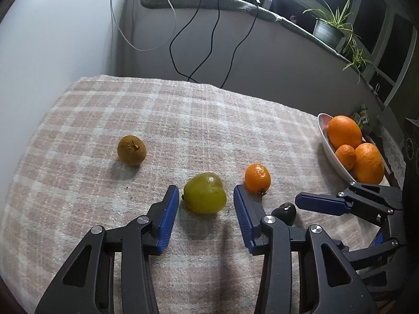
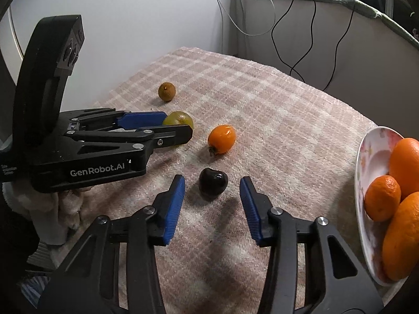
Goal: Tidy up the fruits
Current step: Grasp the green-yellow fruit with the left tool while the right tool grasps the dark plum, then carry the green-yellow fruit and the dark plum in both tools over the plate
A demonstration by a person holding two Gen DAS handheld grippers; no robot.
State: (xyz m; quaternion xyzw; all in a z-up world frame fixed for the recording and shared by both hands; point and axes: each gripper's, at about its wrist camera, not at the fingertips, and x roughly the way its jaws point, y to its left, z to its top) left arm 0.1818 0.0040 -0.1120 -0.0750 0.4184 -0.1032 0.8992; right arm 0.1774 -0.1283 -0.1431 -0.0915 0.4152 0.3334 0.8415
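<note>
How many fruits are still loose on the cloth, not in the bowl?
4. A brown fruit far left, a green fruit between the open left gripper fingers, a small orange fruit beside it, and a dark fruit ahead of the open right gripper.

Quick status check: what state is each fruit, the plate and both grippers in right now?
left gripper: open, straddling green fruit
right gripper: open, straddling dark fruit
green fruit: loose on cloth
dark fruit: loose on cloth
small orange fruit: loose on cloth
brown fruit: loose on cloth
plate: holds three oranges
</note>
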